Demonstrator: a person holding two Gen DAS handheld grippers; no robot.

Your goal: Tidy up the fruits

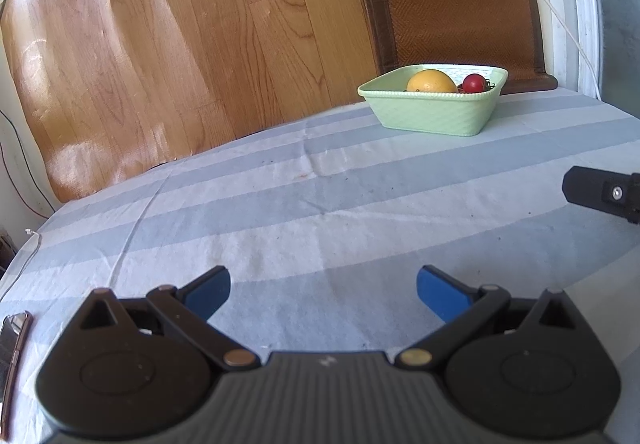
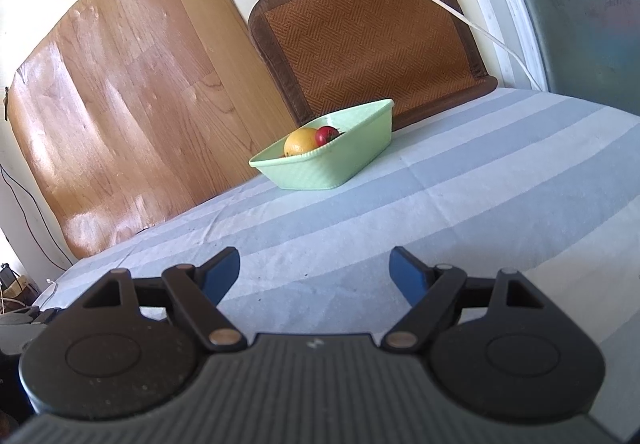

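Note:
A pale green square basket (image 1: 436, 112) stands at the far side of the table and holds an orange (image 1: 431, 81) and a small red tomato (image 1: 474, 83). In the right wrist view the basket (image 2: 320, 172) holds the same orange (image 2: 301, 142) and tomato (image 2: 326, 134). My left gripper (image 1: 322, 294) is open and empty, low over the striped cloth, well short of the basket. My right gripper (image 2: 315, 276) is open and empty too; part of it shows in the left wrist view at the right edge (image 1: 604, 194).
The table wears a blue and white striped cloth (image 1: 320, 204). A wood-pattern sheet (image 1: 180, 44) and a brown woven mat (image 1: 452, 4) lean on the wall behind. A white cable (image 2: 440, 4) hangs across the mat. A phone (image 1: 14, 348) lies at the left edge.

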